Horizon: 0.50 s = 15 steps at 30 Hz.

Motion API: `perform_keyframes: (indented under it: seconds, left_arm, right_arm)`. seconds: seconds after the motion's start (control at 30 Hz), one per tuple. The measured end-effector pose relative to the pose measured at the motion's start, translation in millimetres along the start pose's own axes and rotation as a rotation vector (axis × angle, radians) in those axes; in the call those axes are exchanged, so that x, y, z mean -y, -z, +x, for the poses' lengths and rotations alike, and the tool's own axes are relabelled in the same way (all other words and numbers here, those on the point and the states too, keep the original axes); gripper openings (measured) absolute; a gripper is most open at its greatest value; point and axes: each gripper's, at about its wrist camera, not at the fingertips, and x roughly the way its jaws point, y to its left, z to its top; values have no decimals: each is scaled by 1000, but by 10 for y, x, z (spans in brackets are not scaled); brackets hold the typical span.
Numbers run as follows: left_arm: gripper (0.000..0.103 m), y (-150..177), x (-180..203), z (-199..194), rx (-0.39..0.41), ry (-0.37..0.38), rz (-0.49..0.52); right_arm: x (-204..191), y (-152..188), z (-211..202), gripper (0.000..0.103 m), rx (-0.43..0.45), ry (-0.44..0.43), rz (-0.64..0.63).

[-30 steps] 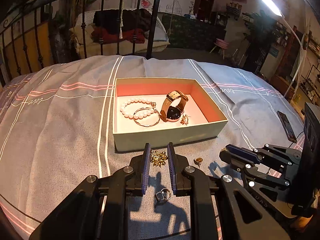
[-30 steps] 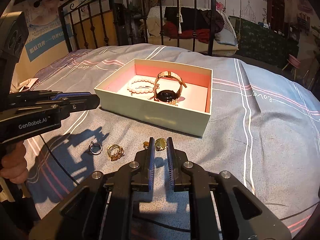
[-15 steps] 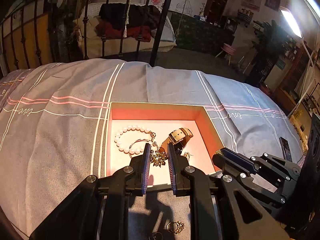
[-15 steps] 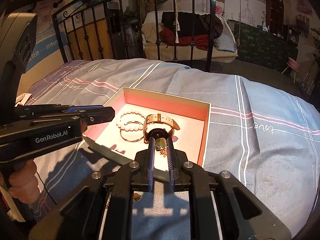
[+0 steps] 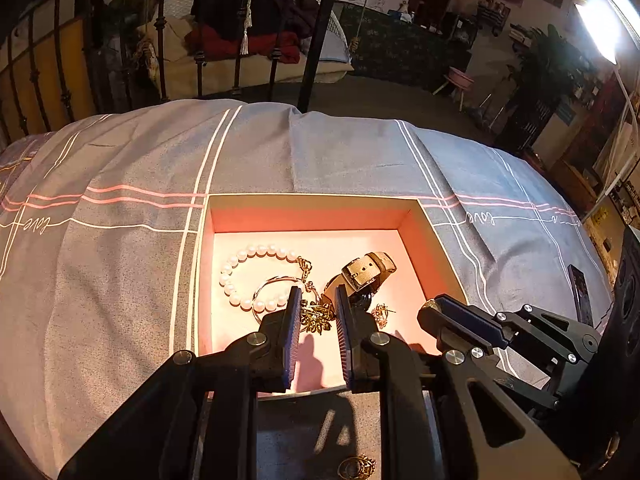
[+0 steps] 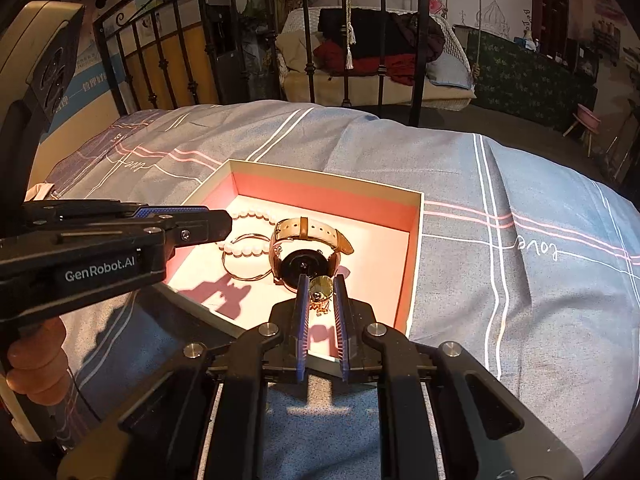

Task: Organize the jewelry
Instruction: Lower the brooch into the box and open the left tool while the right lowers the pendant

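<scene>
An open box [image 5: 316, 210] [image 6: 416, 236] with a pink inside lies on the bed. In it are a pearl bracelet [image 5: 240, 276] [image 6: 244, 250], a thin bangle [image 5: 272, 284], a watch [image 5: 366, 274] [image 6: 304, 256] and a small gold piece [image 5: 382, 314]. My left gripper [image 5: 316, 304] is over the box, shut on a gold leafy brooch [image 5: 316, 318]. My right gripper [image 6: 320, 286] is over the box's near right part, shut on a round gold earring [image 6: 321, 287]. The right gripper also shows in the left wrist view [image 5: 434, 308].
A gold ring [image 5: 356, 467] lies on the grey striped bedcover [image 5: 120, 240] in front of the box. A dark phone [image 5: 579, 294] lies at the right. An iron bed rail [image 6: 280, 40] stands behind. The person's left hand [image 6: 36, 364] holds the left gripper.
Both grippers have lifted their pieces off the cover and moved forward over the box; the left one has sunk a little lower in the last half second.
</scene>
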Motion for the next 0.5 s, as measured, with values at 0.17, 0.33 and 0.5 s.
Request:
perform_keyframes:
  seconds: [0.17,0.33,0.5]
  left_arm:
    - [16,5,5,74,-20,-3,-2]
    - [16,-18,2,172,-49,-11,-17]
    - [16,-23,9,262,-70,-16,-20]
  right_arm:
    - [-13,-2,47,13,-13,0,-6]
    - [-20,-7,112,13,-28,-3,-14]
    - [-48,-7,154,13,-40,-7,-26]
